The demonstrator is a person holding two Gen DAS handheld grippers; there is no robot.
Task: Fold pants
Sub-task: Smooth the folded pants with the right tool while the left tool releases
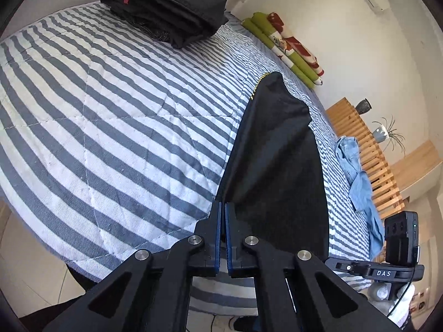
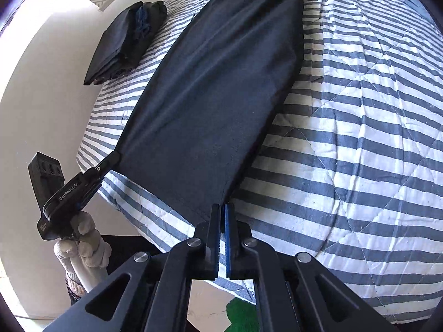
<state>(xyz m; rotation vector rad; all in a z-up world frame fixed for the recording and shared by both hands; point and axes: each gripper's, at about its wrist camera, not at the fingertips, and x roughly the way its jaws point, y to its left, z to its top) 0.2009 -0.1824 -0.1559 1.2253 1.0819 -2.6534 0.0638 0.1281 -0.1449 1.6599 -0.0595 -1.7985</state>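
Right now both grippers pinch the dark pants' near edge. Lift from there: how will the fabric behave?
Likely floppy: the dark pants lie flat, following the striped quilt. Between the left gripper and right gripper the edge will probably sag unless kept taut. They look thin and light, and should drag easily, though the far end may bunch.

I am looking across a bed (image 1: pixel 110 127) covered by a quilted blue-and-white striped spread. Daylight is falling brightly on the pale walls (image 1: pixel 360 55). A slatted wooden frame (image 1: pixel 368 149) is running along the bed's far side, carrying a dark vase (image 1: pixel 363 106) and a spiky potted plant (image 1: pixel 386 132). Rolled green and red bedding (image 1: pixel 285 47) is lying against the wall. A green rug (image 2: pixel 239 314) is showing on the floor.
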